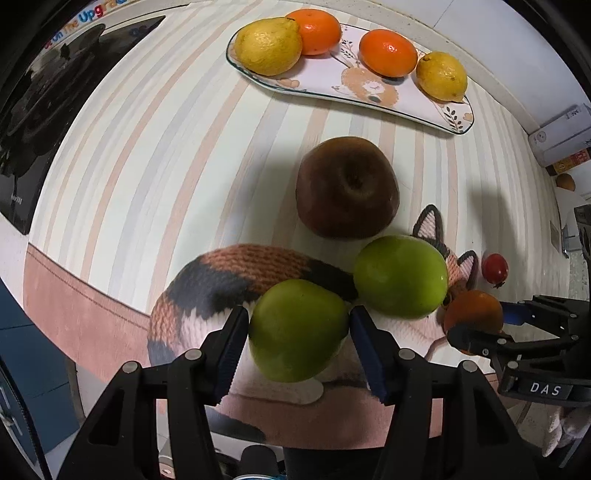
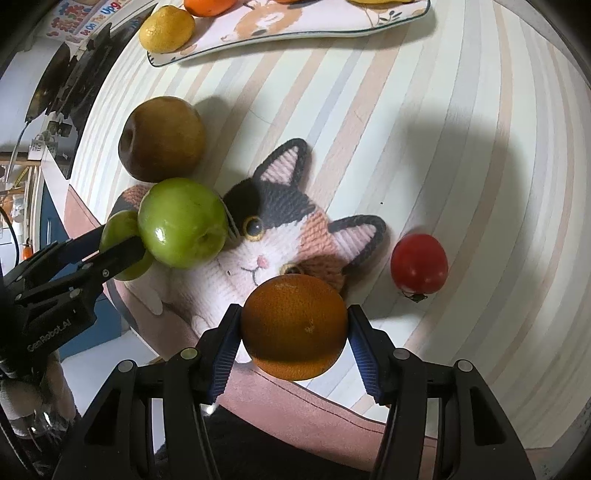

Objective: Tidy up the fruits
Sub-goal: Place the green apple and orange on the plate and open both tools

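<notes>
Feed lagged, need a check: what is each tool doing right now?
Left tool: closed on a green apple.
Right tool: closed on an orange.

White letters "DAS" stand on the body of the right gripper (image 1: 476,328), and "GenRobot.AI" runs along the body of the left gripper (image 2: 122,243). A colourful sign (image 1: 85,18) behind the table reads partly "On The Upgrad", cut off by the edge.

The green apples (image 1: 400,277) have smooth, glossy skin with bright highlights. The brown fruit (image 1: 347,186) at centre looks dull and matt. The oranges (image 1: 388,53) and lemons (image 1: 267,46) at the top show dimpled peel. The plate (image 1: 373,99) looks glazed ceramic. The tabletop (image 1: 166,147) cover is matt, printed with a knitted-looking cat.
</notes>
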